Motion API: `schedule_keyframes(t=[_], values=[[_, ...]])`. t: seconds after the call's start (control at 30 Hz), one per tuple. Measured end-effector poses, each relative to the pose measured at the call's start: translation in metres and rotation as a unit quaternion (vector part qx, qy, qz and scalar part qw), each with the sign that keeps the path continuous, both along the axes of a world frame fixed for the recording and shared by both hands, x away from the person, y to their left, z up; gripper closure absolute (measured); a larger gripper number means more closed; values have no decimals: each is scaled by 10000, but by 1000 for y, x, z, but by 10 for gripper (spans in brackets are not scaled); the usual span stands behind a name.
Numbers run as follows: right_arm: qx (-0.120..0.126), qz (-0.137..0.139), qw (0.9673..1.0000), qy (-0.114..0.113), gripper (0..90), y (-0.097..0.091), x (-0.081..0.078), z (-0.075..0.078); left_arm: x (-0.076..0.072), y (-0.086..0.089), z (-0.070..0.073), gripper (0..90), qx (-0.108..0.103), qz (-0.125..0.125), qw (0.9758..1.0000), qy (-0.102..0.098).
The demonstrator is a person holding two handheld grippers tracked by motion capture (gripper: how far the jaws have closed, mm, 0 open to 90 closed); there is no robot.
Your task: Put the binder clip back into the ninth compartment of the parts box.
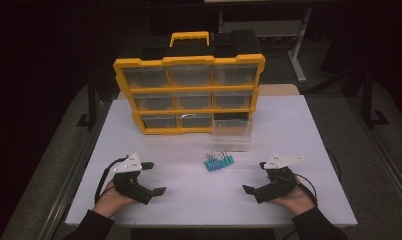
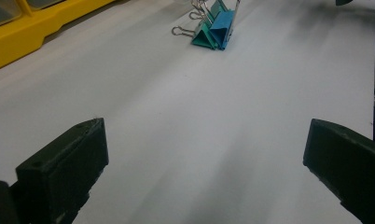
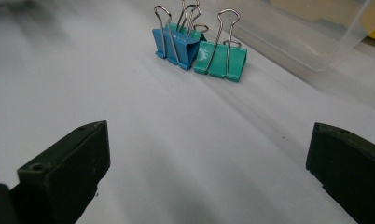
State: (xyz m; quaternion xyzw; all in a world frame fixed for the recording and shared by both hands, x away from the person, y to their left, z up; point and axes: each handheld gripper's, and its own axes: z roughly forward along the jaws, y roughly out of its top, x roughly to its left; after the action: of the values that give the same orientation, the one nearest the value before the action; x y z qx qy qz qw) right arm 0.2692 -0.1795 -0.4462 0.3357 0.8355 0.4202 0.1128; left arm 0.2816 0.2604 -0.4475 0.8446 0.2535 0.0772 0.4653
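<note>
A small cluster of binder clips, blue and teal with wire handles, lies on the white table at its middle. In the left gripper view the binder clips are far ahead; in the right gripper view the binder clips stand closer, next to a clear drawer. My left gripper rests near the front left, open and holding nothing. At the front right my right gripper is open too, with bare table between its jaws.
A yellow-framed organiser with several clear drawers stands upright at the back of the table, black case with yellow handle behind it. One clear drawer sits pulled out on the table at its lower right. Dark floor surrounds the table.
</note>
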Motion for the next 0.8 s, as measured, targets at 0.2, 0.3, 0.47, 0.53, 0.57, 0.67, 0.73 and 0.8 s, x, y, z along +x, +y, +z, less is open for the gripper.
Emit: schedule_keyframes(t=[0.2, 0.3, 0.47, 0.53, 0.57, 0.67, 0.73, 0.8], values=[[51, 29, 10000, 21, 0, 1, 1, 1, 1, -2, -1, 0, -16, -37, 10000, 88], [105, 85, 9999, 40, 0, 2, 2, 4, 0, -1, 0, 0, -24, -1, 9999, 105], [158, 174, 9996, 130, 0, 5, 6, 5, 0, 0, -2, 0, -10, -19, 9999, 117], [121, 232, 9996, 112, 0, 8, 6, 6, -1, -1, -2, 4, 14, -39, 10000, 89], [121, 232, 9996, 112, 0, 8, 6, 6, -1, -1, -2, 4, 14, -39, 10000, 89], [81, 317, 9994, 105, 0, 13, 7, 7, -2, -2, -2, 4, 26, -44, 10000, 49], [86, 331, 9993, 128, 0, 15, 8, 8, -2, -2, -2, 4, 43, -64, 10000, 42], [103, 327, 9993, 125, 0, 16, 8, 8, -2, -2, -3, 4, 14, -61, 10000, 77]])
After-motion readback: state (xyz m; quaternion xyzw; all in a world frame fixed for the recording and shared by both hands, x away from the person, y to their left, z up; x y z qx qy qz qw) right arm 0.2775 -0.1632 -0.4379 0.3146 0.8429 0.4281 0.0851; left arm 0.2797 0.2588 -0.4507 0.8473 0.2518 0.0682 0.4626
